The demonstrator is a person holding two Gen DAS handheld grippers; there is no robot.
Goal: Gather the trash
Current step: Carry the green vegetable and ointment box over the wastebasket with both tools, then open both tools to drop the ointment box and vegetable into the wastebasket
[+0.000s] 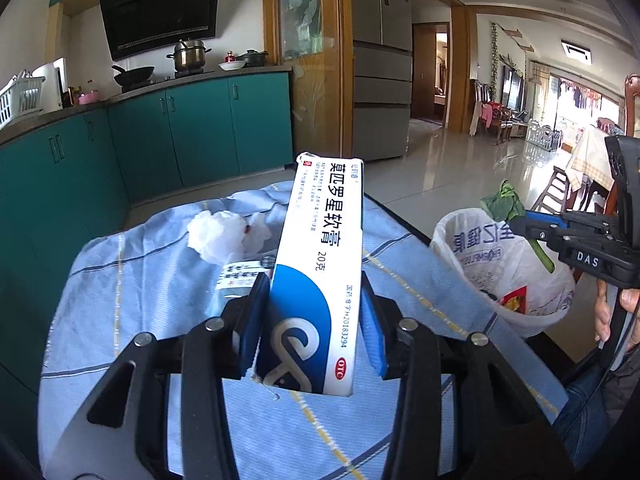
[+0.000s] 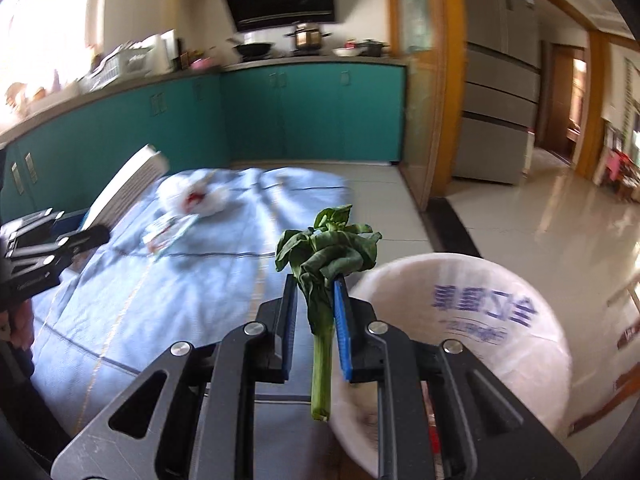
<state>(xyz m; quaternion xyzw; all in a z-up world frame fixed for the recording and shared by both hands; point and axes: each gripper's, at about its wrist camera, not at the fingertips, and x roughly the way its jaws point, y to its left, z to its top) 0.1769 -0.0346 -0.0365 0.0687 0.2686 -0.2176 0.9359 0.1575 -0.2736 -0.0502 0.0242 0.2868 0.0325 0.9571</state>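
Clamped between the pads of the left gripper (image 1: 312, 320), a white-and-blue ointment box (image 1: 320, 264) is held over the blue cloth (image 1: 132, 280), its long axis running away from the camera, with crumpled tissue (image 1: 224, 236) left lying beyond it. To the right, a wilted leafy stalk (image 2: 324, 280) is pinched near its leaves by the right gripper (image 2: 316, 320), stem hanging down. The lined bin (image 2: 480, 300) is seen just right of that stalk, so the right hand is judged nearer the drop.
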